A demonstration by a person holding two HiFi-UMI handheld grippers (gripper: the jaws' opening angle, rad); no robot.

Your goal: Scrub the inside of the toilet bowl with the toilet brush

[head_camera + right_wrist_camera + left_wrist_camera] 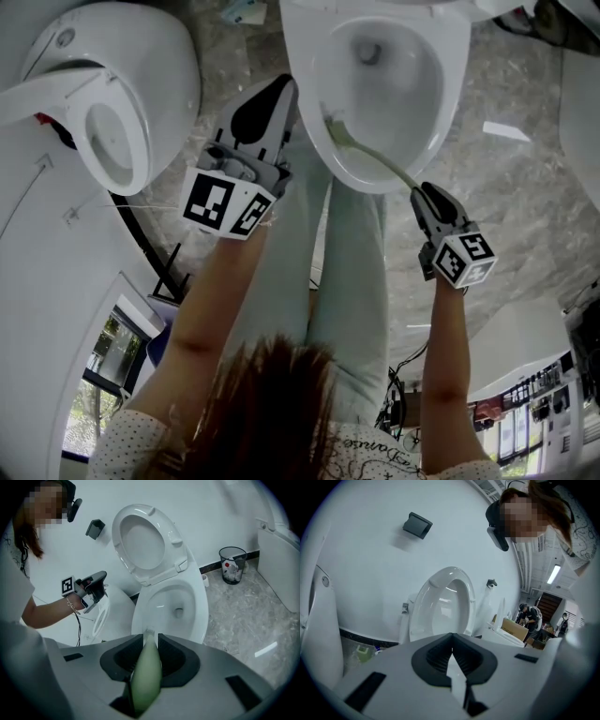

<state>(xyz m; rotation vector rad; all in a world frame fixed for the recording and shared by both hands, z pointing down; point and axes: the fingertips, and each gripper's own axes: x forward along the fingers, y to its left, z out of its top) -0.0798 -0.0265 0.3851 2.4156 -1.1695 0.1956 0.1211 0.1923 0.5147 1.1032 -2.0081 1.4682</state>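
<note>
Your left gripper (pixel 275 94), jaws pressed together on nothing, hangs just beside the left rim of the toilet bowl (pixel 452 75). Your right gripper (pixel 424 195) pinches the toilet brush (pixel 375 157) by its handle, with the brush head inside the bowl against its left wall.

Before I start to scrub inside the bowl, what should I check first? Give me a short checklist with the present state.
1. Grip: right gripper shut on the toilet brush handle: ok.
2. Brush head inside the toilet bowl, against its inner wall: ok.
3. Access: seat raised: ok.
4. Other hand: left gripper shut, empty, held away from the bowl: ok.
5. Cleaner in the bowl: cannot tell.
</note>
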